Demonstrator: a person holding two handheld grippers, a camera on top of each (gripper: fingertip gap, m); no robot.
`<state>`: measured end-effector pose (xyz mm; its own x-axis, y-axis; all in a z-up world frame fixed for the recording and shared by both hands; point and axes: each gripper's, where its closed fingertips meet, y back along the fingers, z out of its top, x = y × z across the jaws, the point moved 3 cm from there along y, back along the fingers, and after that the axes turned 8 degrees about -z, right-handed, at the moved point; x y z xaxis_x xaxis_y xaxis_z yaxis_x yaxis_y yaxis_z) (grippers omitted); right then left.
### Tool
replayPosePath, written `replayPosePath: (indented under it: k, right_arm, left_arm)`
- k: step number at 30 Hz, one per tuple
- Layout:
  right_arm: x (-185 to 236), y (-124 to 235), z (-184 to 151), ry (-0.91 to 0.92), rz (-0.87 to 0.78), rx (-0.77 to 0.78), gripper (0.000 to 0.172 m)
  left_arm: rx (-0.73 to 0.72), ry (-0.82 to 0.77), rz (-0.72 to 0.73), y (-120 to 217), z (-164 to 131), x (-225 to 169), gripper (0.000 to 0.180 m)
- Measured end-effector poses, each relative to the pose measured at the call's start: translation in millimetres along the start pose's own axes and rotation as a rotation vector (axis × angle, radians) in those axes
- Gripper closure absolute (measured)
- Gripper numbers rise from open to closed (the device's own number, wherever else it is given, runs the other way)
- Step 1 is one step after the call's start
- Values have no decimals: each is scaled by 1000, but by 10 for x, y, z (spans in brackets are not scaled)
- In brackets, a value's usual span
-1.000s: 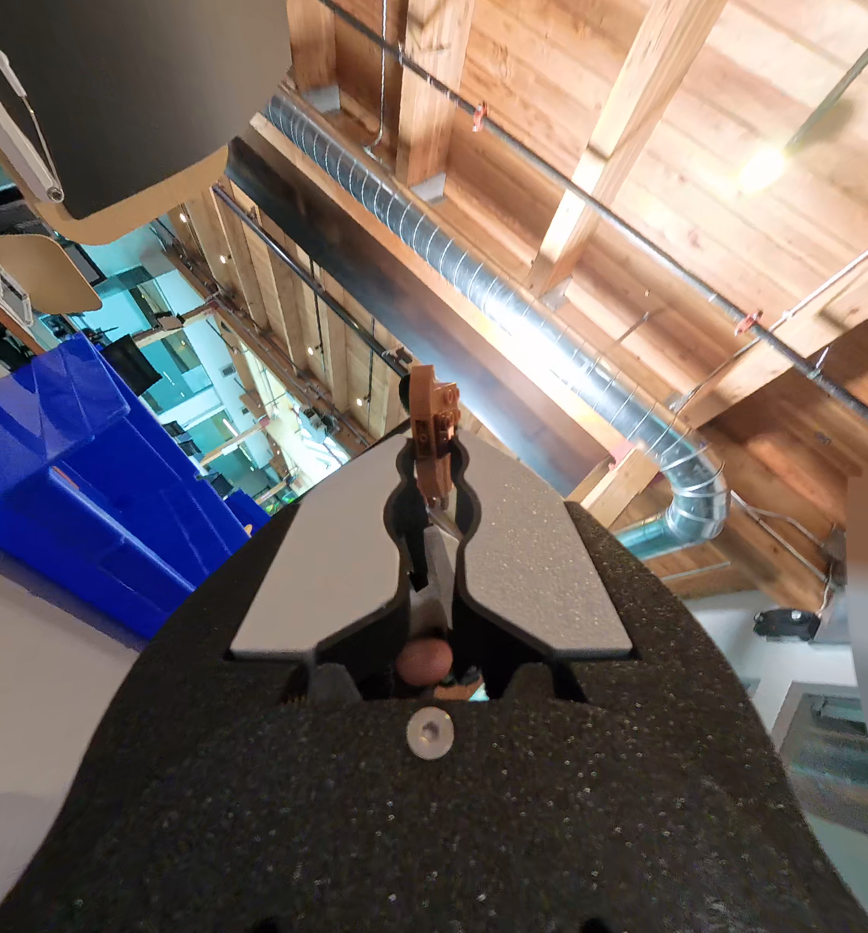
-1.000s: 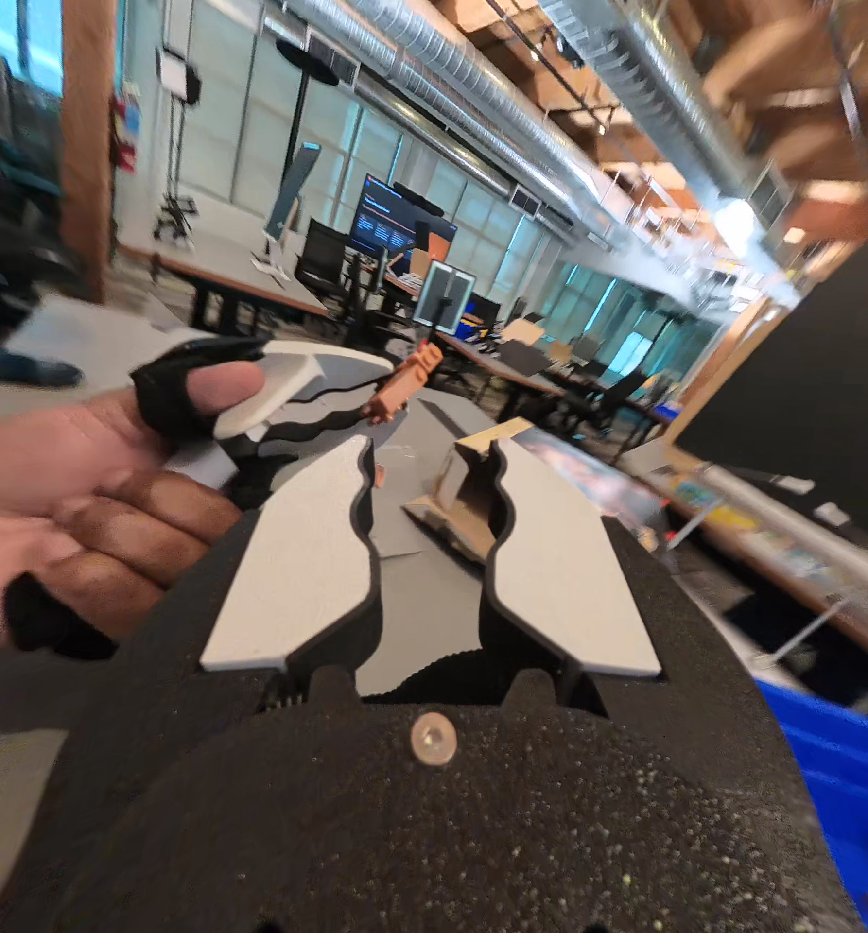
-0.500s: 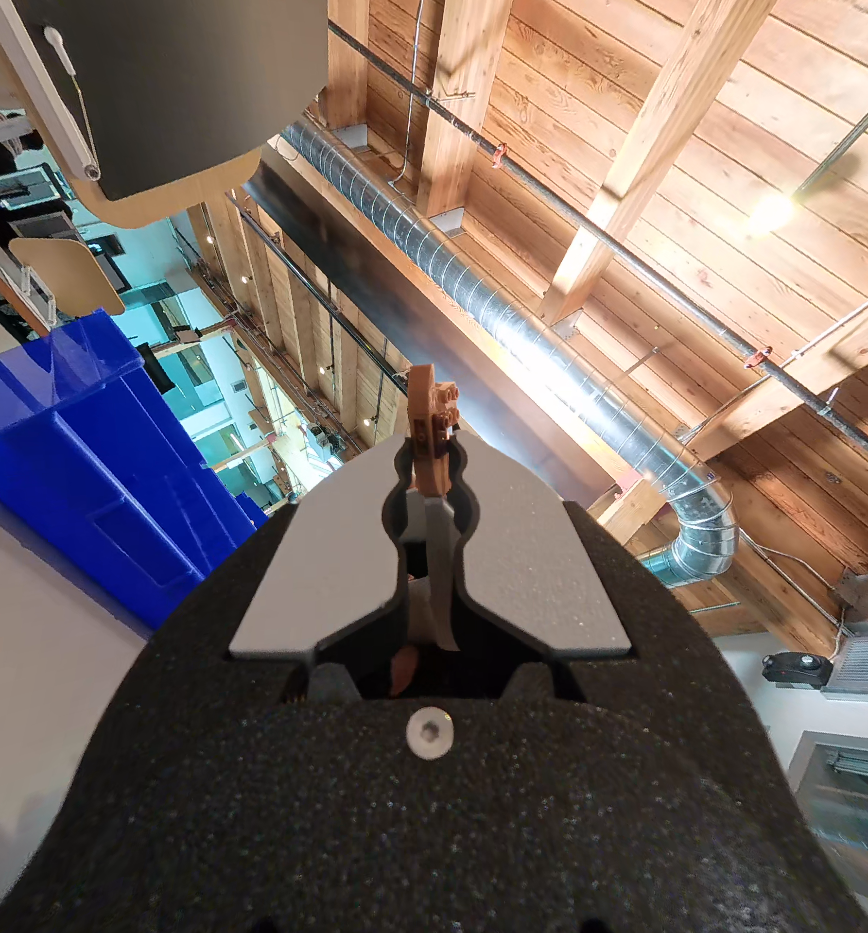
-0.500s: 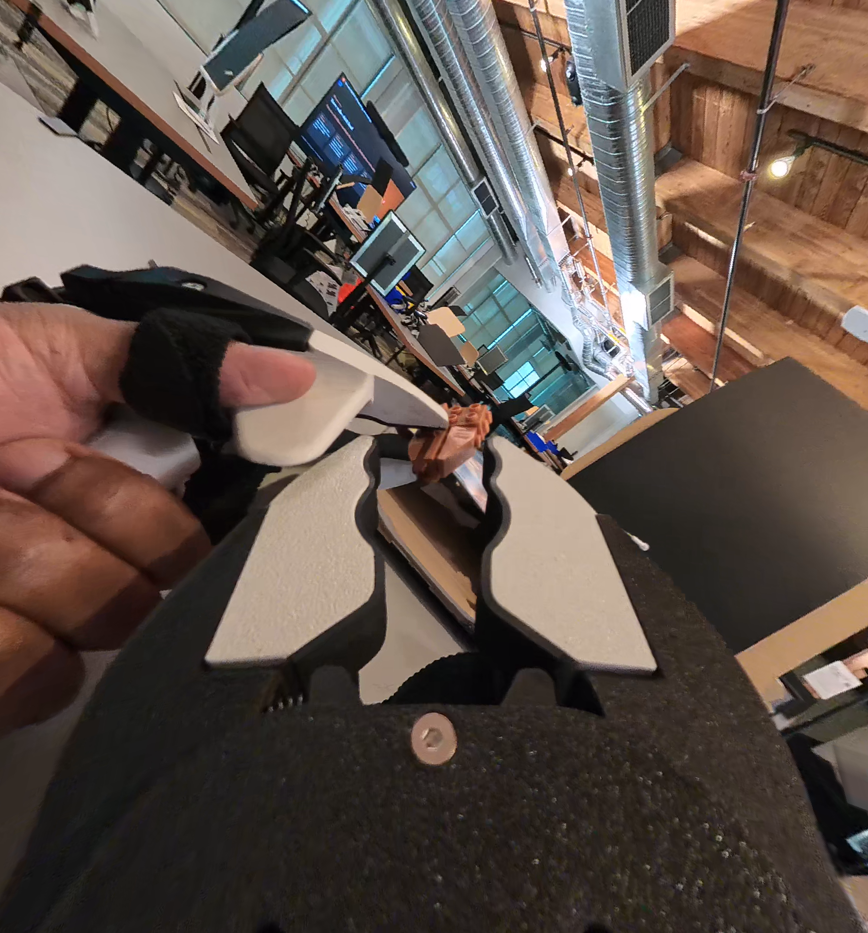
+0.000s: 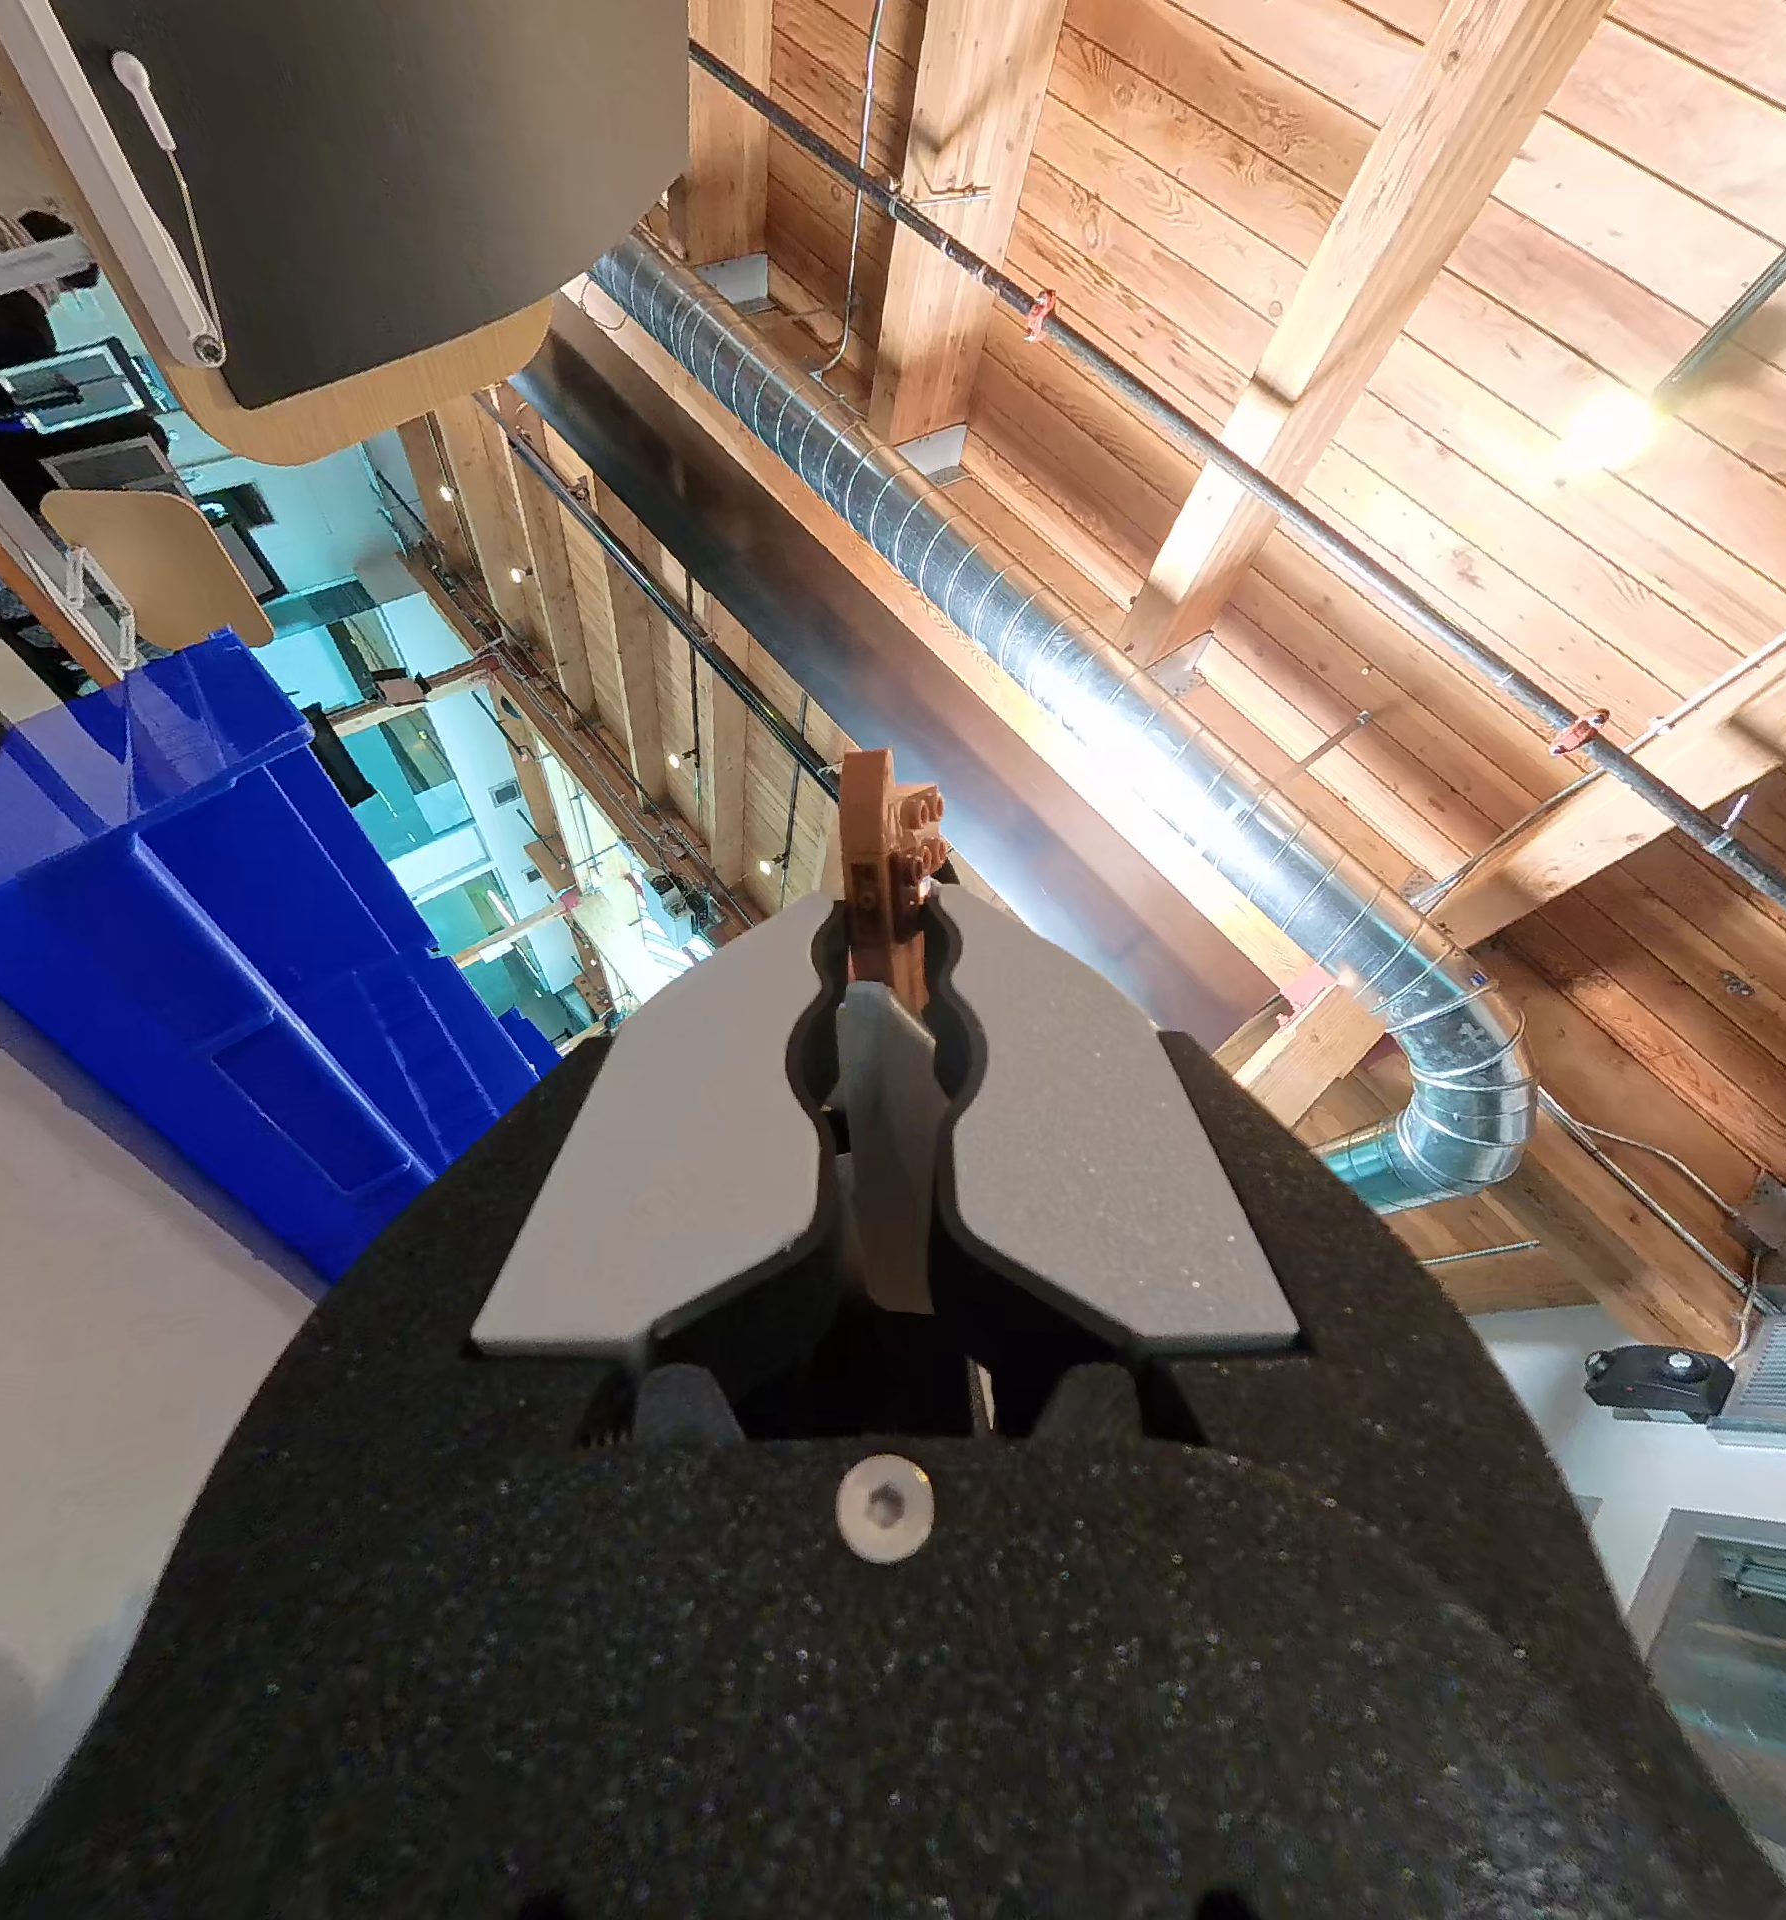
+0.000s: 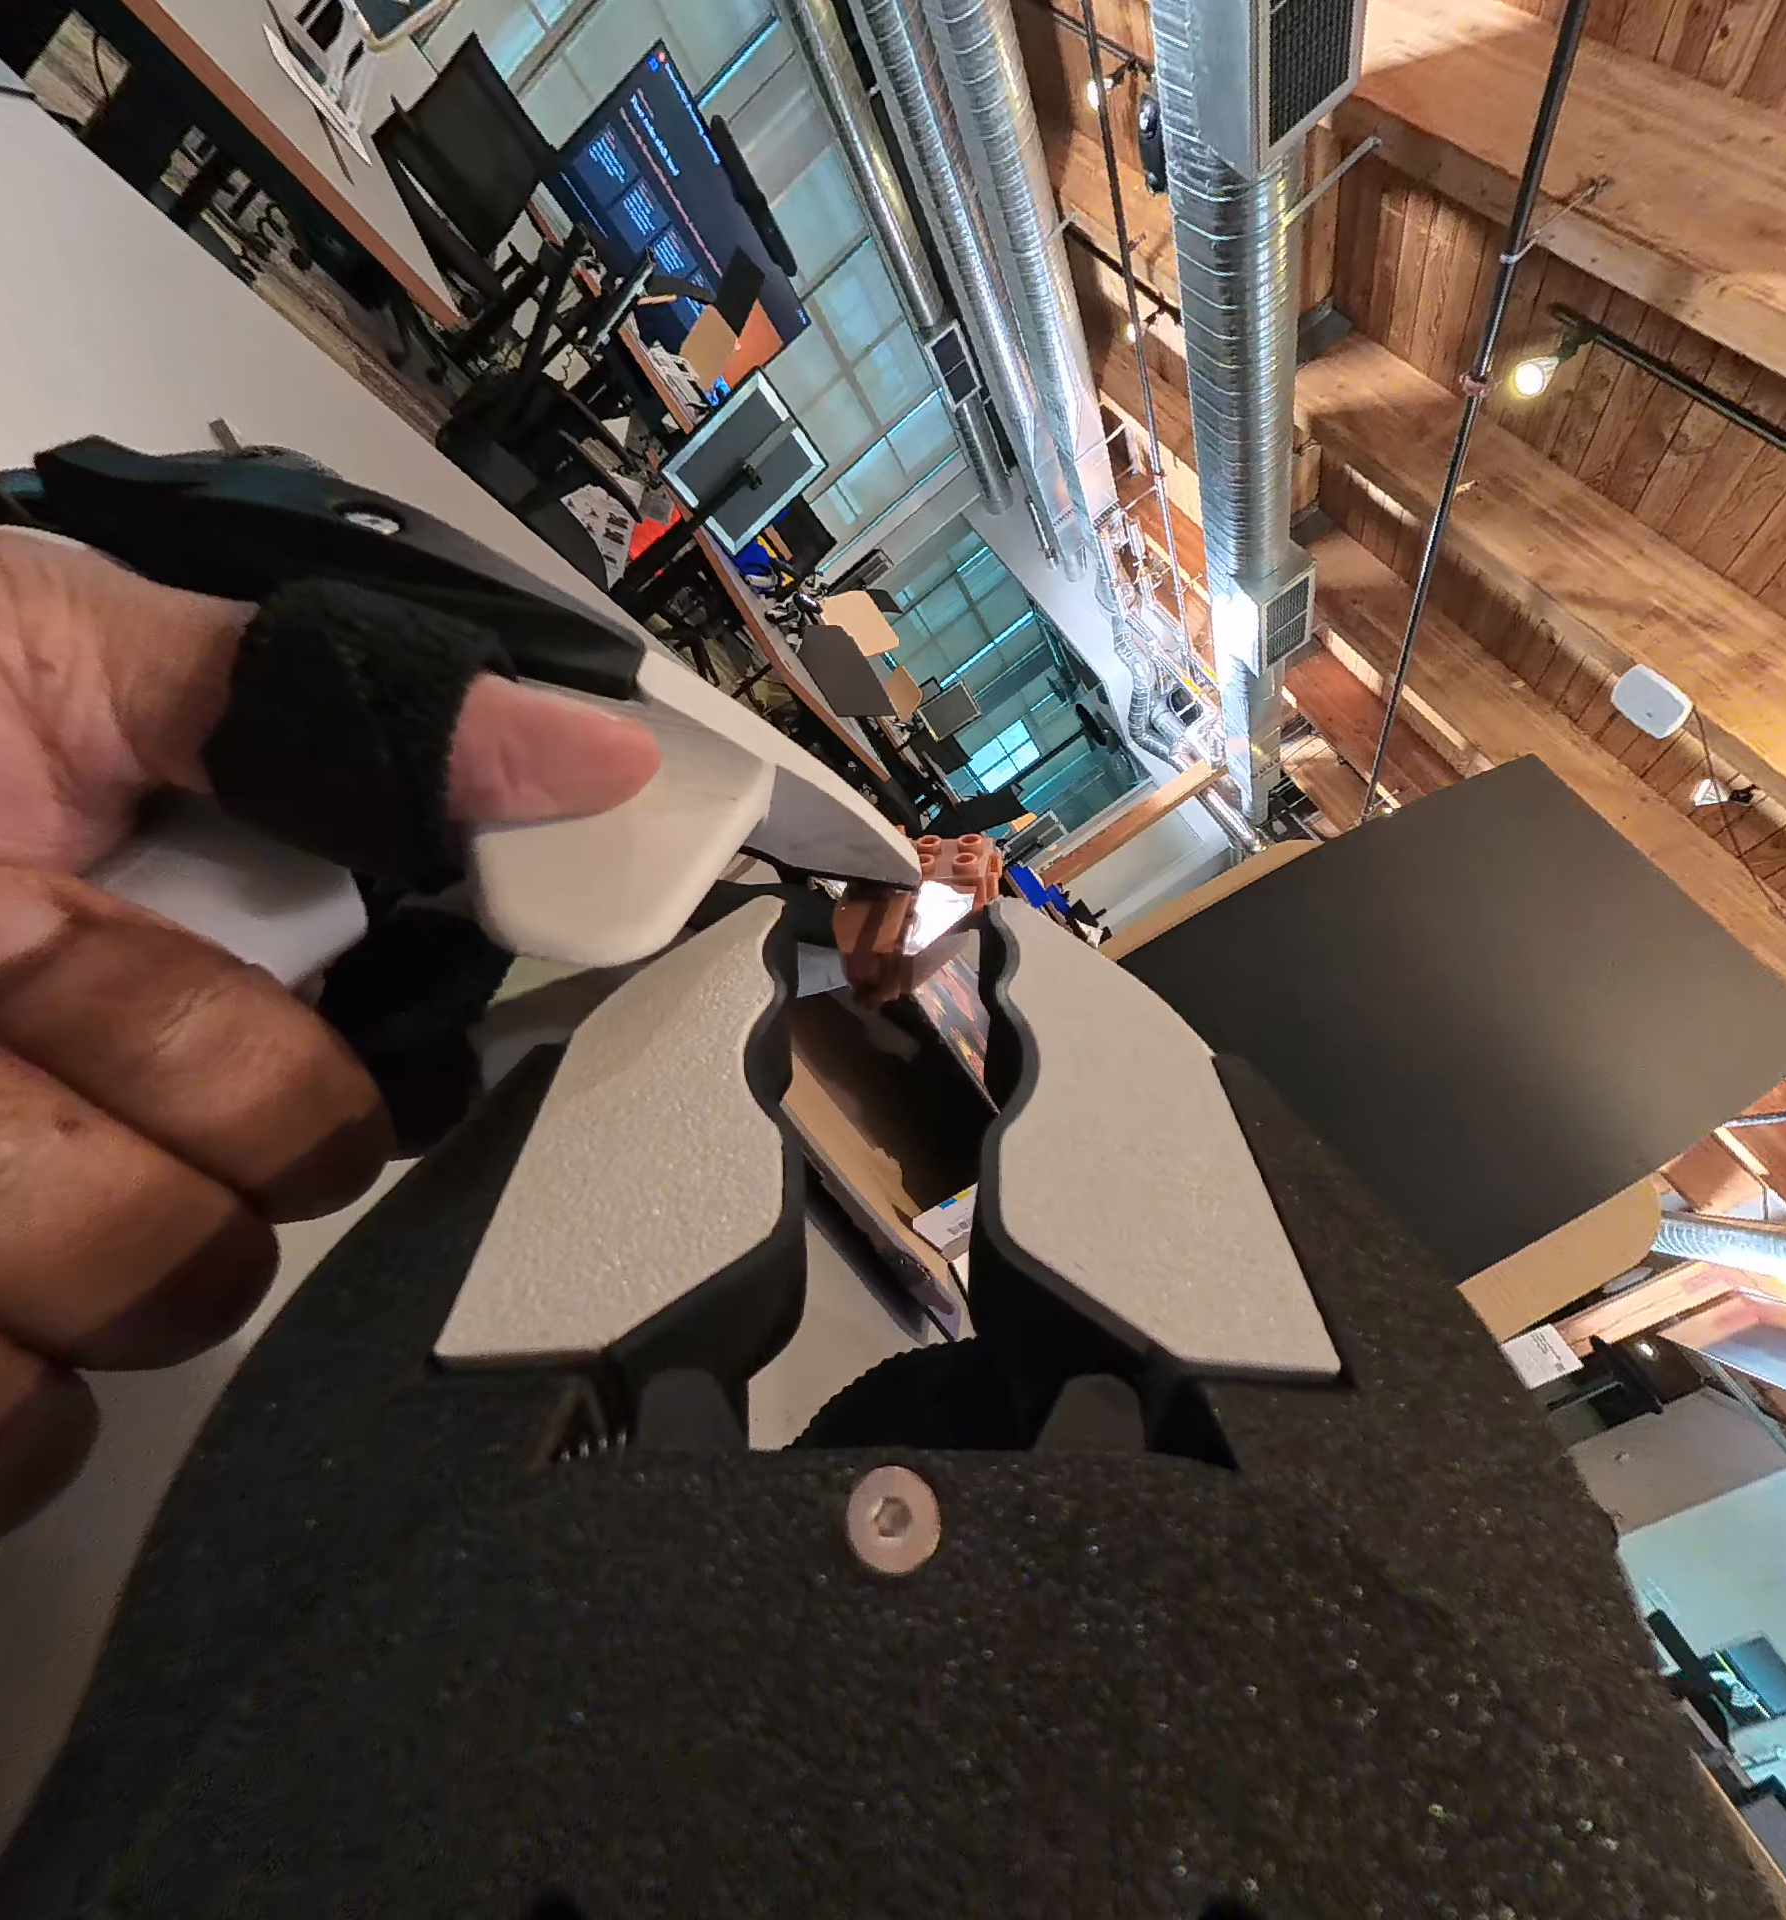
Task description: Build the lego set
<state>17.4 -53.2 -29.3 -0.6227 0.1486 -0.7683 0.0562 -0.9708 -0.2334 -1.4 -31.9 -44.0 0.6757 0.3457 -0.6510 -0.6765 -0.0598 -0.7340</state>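
**Brown brick piece pinched in the left gripper, right gripper's fingers around it**

The left gripper [image 5: 881,914] is tilted up toward the ceiling and is closed on a small brown brick piece [image 5: 889,831]. Both grey fingertips press its lower end. The studded upper end sticks out past the tips, with the studs facing right in this view.

The right wrist view shows the same piece [image 6: 956,868] from the side. It is off the tabletop, pinched at the very tip of the left gripper, which comes in from the left in a person's hand [image 6: 141,935] with a black strap over one finger.

The right gripper [image 6: 884,925] has its jaws apart, one finger on each side of the piece. There is a clear gap on its left side. On the right side the piece comes close to the pad (whether it touches cannot be told). This gripper is not clamping anything.

A flat grey blade shape [image 5: 884,1122] shows low between the left gripper's fingers. It may be one of the right gripper's fingers, but that is not certain.

Below the right gripper's jaws lies an open cardboard box [image 6: 868,1143], partly hidden by the fingers. The pale tabletop [image 6: 89,260] runs off to the far left. A black board [image 6: 1440,987] stands to the right, and a blue bin [image 5: 193,935] sits at the left of the left wrist view. A silver duct [image 5: 972,582] crosses the wooden ceiling overhead.
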Motion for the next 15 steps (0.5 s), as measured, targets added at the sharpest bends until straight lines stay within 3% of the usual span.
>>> replayPosePath:
  k: [15]
  right_arm:
    - [-20, 18, -27, 14, -16, 0, 146]
  left_arm:
    - [52, 1, 25, 8, -29, 20, 168]
